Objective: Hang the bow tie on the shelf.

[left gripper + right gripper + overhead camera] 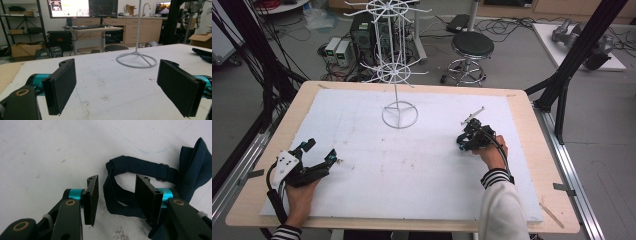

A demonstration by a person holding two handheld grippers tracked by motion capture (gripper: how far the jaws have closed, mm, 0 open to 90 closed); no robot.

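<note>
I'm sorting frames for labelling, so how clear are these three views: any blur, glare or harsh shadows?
High view: even, soft light, no harsh shadows, slightly soft overall; the white wire rack blends into the clutter behind. Left gripper view: the rack's ring base is sharp, the monitors glow bright. Right gripper view: close, evenly lit, the dark blue fabric band stays crisp, no glare.

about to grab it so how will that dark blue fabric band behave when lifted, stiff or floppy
Probably floppy: the dark blue fabric band lies in soft folds and a loose loop on the white foam board. Likely light and not fragile. It may sag or bunch between the open right gripper pads.
</note>
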